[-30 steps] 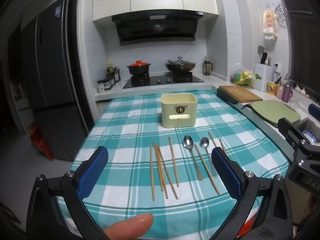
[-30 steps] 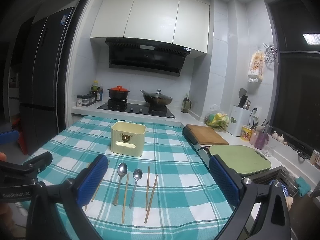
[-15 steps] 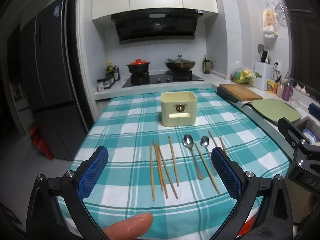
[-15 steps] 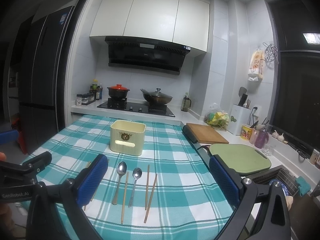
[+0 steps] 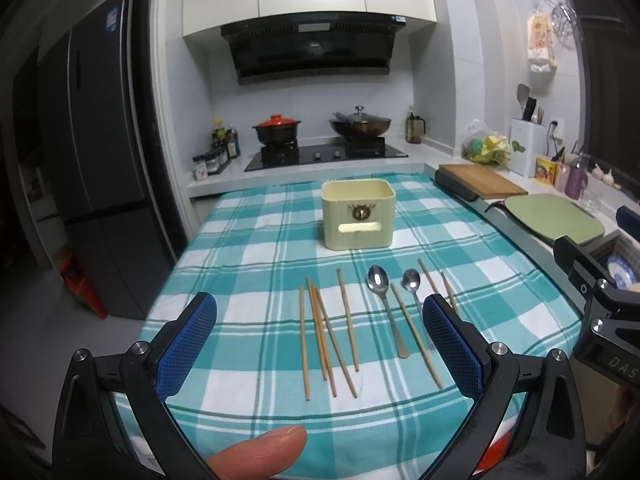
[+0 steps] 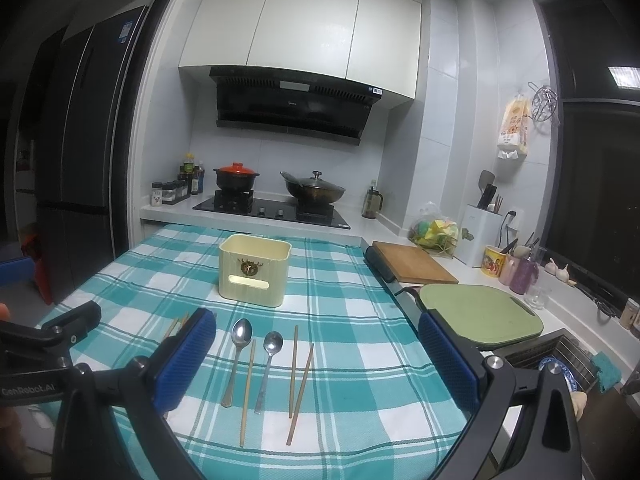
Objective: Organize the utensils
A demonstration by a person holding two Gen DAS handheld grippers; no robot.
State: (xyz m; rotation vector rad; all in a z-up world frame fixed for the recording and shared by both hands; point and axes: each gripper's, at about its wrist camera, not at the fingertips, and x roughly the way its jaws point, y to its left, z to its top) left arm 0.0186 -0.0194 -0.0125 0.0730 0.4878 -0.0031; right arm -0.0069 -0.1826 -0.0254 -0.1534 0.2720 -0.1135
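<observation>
A cream utensil holder [image 5: 358,213] [image 6: 253,269] stands upright on the teal checked tablecloth [image 5: 256,248]. In front of it lie several wooden chopsticks [image 5: 326,336] [image 6: 300,382] and two metal spoons, a larger one [image 5: 385,306] [image 6: 237,356] and a smaller one [image 5: 412,284] [image 6: 270,360]. My left gripper [image 5: 320,344] hovers open above the near edge, over the left chopsticks. My right gripper [image 6: 316,356] is open above the spoons and right chopsticks. Both hold nothing. A fingertip [image 5: 260,454] shows at the bottom of the left wrist view.
Right of the table run a wooden cutting board [image 6: 412,266], a green board [image 6: 480,314] and a sink with a blue dish [image 6: 560,368]. A stove with a red-lidded pot [image 6: 236,178] and a wok [image 6: 314,190] is behind; a dark fridge [image 5: 96,200] stands left.
Both grippers have drifted slightly; the views are almost the same. The utensils have not moved.
</observation>
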